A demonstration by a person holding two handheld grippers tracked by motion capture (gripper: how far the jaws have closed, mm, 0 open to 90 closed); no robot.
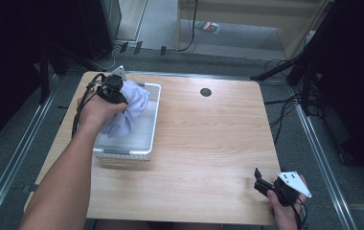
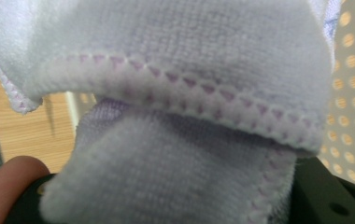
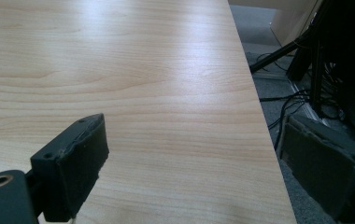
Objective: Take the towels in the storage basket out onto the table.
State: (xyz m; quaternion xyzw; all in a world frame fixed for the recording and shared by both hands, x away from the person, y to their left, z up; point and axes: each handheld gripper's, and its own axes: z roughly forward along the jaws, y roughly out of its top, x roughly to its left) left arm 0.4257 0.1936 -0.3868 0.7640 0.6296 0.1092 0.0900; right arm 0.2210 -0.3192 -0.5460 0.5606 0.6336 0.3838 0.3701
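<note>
pale wood grain covers the table, which stands on grey carpet with dark stands and trailing cables around it. at the upper left of the high view a white perforated basket sits on the tabletop, its long side running toward the near edge. above the far end of that basket the left gripper is clamped on a white towel, which hangs in loose folds from the jaws down into the basket. in the left gripper view the towel bunches close to the lens, its hem stitched in pale purple thread, and the basket's holed wall shows at the right edge. at the lower right of the high view the right gripper rests at the table's near corner, well apart from the basket. its jaws stand wide apart with nothing between them, and the right gripper view looks across bare wood toward the table's edge.
</note>
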